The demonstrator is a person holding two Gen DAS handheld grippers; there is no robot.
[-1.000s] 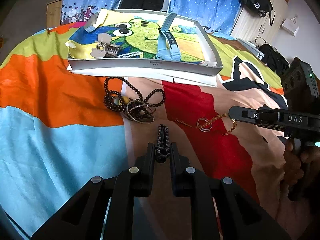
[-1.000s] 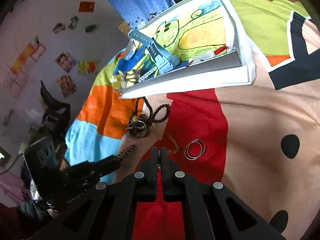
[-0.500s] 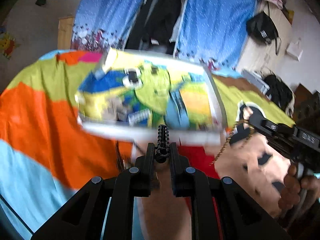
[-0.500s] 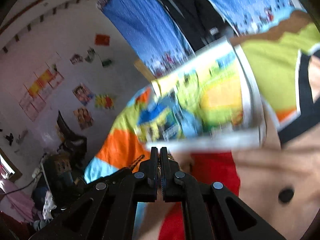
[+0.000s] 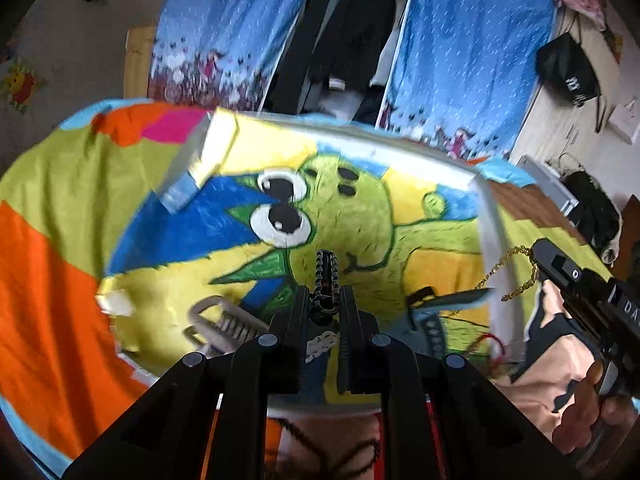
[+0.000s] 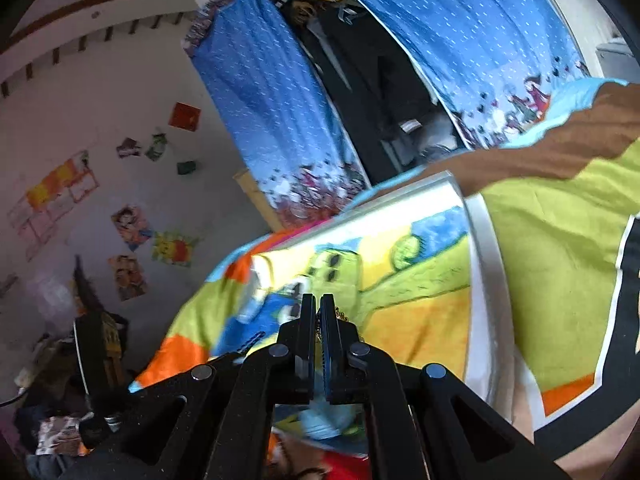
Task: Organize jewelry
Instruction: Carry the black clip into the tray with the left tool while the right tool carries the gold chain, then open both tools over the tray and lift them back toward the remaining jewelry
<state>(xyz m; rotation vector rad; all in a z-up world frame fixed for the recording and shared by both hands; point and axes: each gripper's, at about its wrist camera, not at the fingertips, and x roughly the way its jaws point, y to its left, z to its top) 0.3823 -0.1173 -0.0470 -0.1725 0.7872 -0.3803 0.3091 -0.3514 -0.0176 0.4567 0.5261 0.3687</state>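
Note:
My left gripper (image 5: 325, 307) is shut on a black link bracelet (image 5: 326, 276) and holds it over the shallow white tray (image 5: 489, 216) lined with a green cartoon drawing. My right gripper (image 6: 318, 312) is shut on a thin gold chain (image 5: 507, 271), which dangles over the tray's right rim; the gripper also shows in the left wrist view (image 5: 536, 254). In the tray lie a beige hair claw (image 5: 224, 322) and a light blue watch strap (image 5: 430, 326). The tray also shows in the right wrist view (image 6: 486, 248).
The tray sits on a bright patchwork bedspread (image 5: 44, 248). A black bead necklace (image 5: 340, 452) lies on the spread just in front of the tray. Blue curtains (image 5: 224, 28) and dark hanging clothes stand behind the bed. A wooden cabinet (image 5: 568, 120) is at the right.
Both grippers have lifted off the bedspread and moved forward over the tray, each carrying its piece. The gold chain left the spread and now hangs from the right gripper.

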